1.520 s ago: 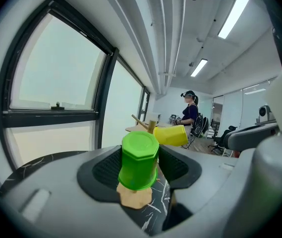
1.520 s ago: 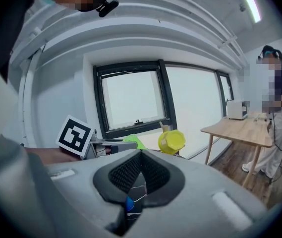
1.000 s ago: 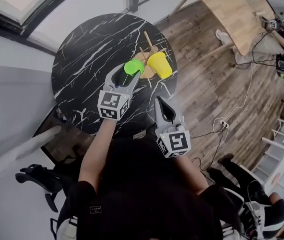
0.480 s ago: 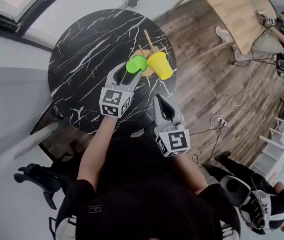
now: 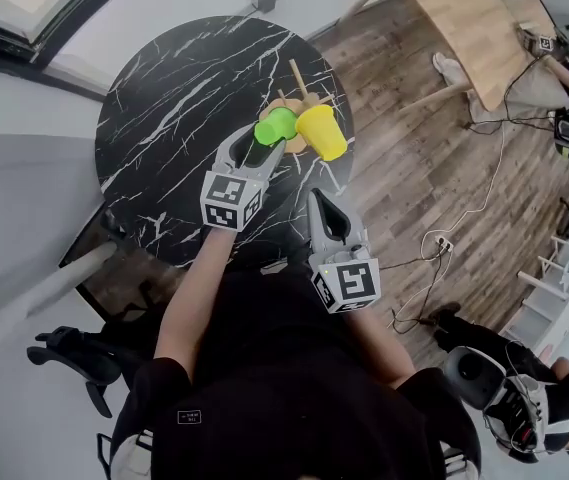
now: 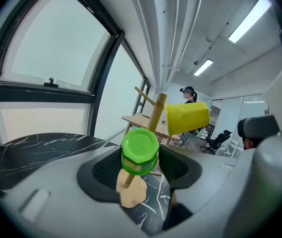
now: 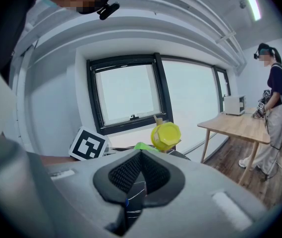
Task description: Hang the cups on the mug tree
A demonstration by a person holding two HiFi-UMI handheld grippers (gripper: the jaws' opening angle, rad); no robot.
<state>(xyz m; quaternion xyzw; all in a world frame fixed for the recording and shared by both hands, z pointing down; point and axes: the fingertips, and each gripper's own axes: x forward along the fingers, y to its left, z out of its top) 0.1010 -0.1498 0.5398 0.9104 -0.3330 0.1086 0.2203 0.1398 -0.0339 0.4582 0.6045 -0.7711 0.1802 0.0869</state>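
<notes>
Green cup (image 6: 140, 150) is pinched between the wide-set fingers (image 6: 106, 170) of the left gripper (image 6: 141, 168). Its flat base faces that gripper's camera, and it sits right in front of the slanted wooden trunk of the mug tree (image 6: 155, 115). From the head view it lies just at 9 o'clock of the yellow cup (image 5: 321, 131), which already hangs from a peg. The green cup's handle is hidden behind its body, so I cannot tell whether it has caught a peg.

To do this step well, I judge the pinch should stay firm while the handle loop is lined up with the tip of a free peg. The cup should then slide on along the peg's slant and be let go only once the peg carries its weight. Keep it off the yellow cup, since a knock could rock the tree.

The tree stands toward the 3 o'clock edge of the black marbled bench (image 5: 174, 98). At 5 o'clock of the tree the right gripper (image 5: 322, 200) hovers with its fingers pressed together on nothing
</notes>
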